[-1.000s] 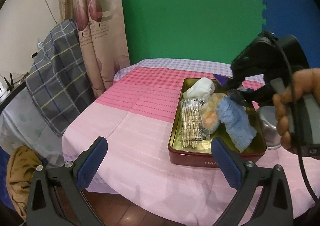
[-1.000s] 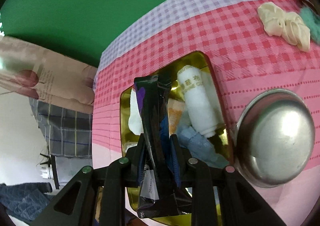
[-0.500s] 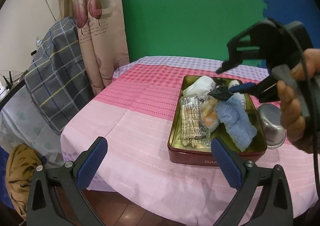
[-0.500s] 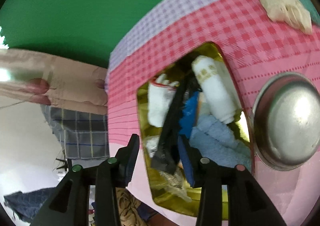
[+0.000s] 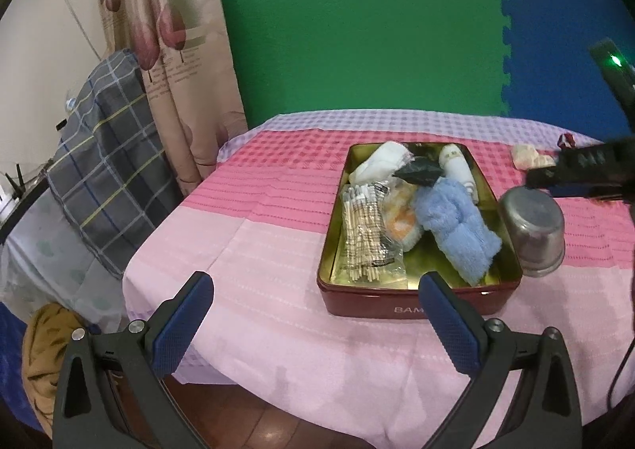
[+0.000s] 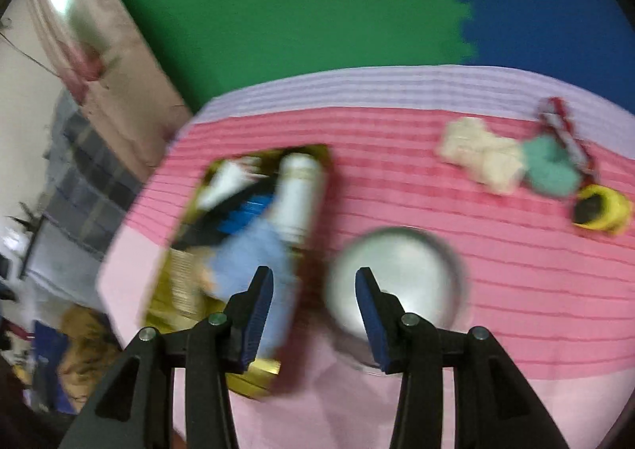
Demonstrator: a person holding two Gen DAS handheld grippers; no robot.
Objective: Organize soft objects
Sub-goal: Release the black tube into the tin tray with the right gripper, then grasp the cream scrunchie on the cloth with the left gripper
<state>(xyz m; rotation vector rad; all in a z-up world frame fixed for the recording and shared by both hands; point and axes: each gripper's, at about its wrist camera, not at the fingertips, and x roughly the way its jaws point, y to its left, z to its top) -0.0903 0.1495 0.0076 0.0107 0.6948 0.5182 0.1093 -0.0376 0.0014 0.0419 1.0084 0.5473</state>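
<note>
Right view alone shows yellow roll (image 6: 601, 211) — teal scrunchie (image 6: 549, 167).

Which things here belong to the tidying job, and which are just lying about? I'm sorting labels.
Job:
red tin
blue towel
black packet
white towel roll
cream scrunchie
teal scrunchie

Lying about:
steel bowl
plaid cloth

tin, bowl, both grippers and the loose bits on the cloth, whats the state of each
red tin: lidless, filled with soft items
black pouch: lying in the tin
metal bowl: upside down beside the tin
cream scrunchie: on the cloth, outside the tin
left gripper: open, empty
right gripper: open, empty, jaws opening
</note>
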